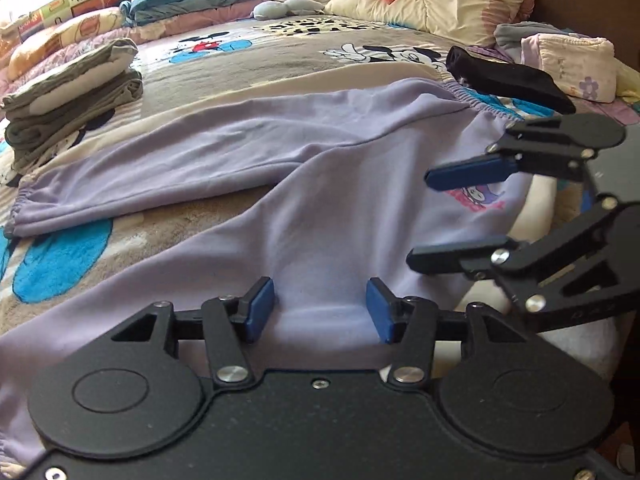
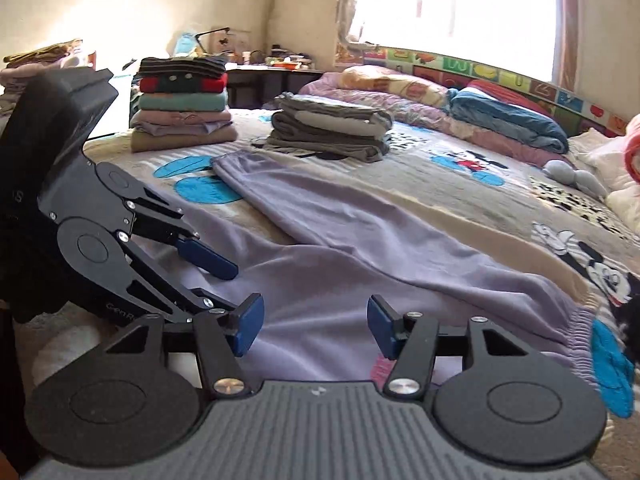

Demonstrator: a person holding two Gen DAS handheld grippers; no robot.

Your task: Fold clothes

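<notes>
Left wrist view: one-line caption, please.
Both open grippers, left and right, hover over lavender pants spread on the bed.

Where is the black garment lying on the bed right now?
In the left wrist view the black garment lies upper right, just beyond the lilac trousers' waistband, beside a pale folded cloth.

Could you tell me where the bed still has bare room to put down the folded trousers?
Free: blanket between the lilac trousers and the pillows, right of the grey stack. Crowded: the corner with the tall stack.

left wrist: low, close, facing headboard | right wrist: facing window | shared: lilac trousers (image 1: 224, 152), bed (image 2: 500, 200)
</notes>
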